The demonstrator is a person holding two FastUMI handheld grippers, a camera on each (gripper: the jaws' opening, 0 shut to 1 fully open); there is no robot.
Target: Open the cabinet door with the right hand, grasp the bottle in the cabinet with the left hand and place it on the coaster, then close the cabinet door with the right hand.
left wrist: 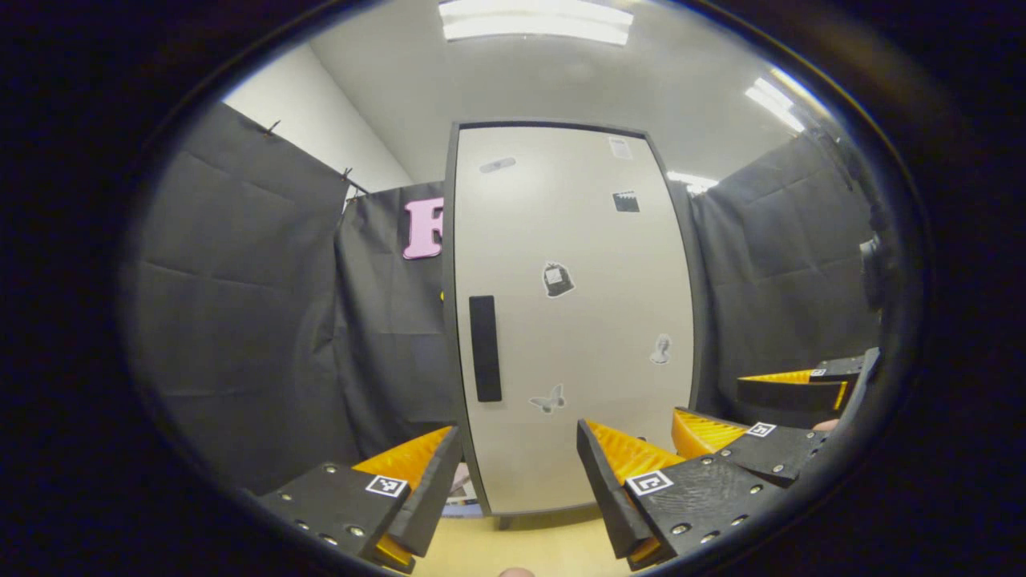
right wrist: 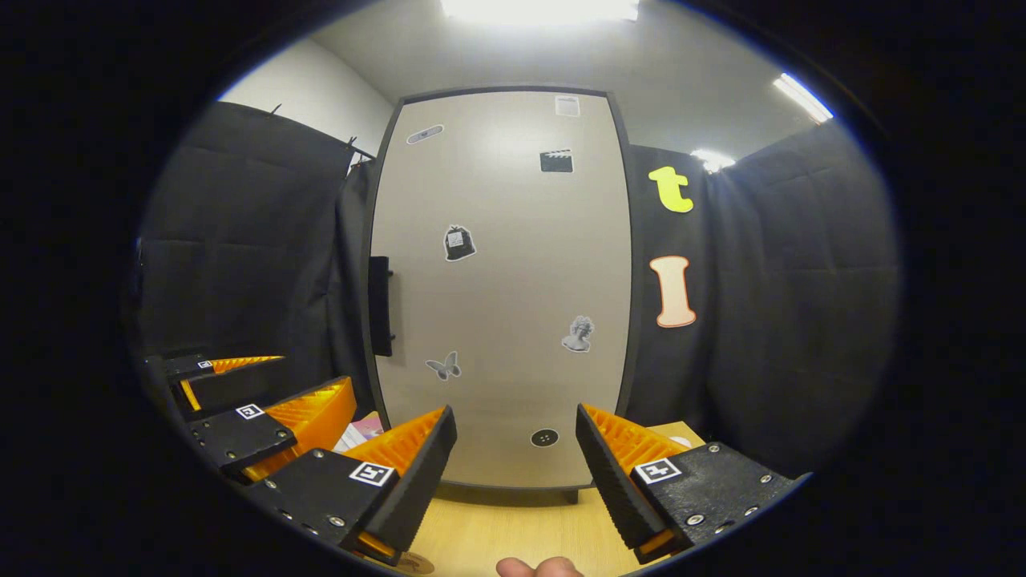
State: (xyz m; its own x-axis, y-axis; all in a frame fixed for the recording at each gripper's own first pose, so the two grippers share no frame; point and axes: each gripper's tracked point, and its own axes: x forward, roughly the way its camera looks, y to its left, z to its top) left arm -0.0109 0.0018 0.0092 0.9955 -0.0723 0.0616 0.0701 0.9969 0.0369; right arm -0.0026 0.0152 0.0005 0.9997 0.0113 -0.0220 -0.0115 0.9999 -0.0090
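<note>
The left gripper is hanging wide open over the wooden table, holding nothing. The right gripper is also spreading its fingers wide, empty, just beside it. Past them, the cabinet door is standing shut, its dark handle sitting on the left edge. Little stickers are dotting the door, with black cloth hanging behind it.

I could read no words or numbers anywhere; the cabinet door carried small picture stickers (a butterfly, a bust, a clapperboard), none with legible text.
</note>
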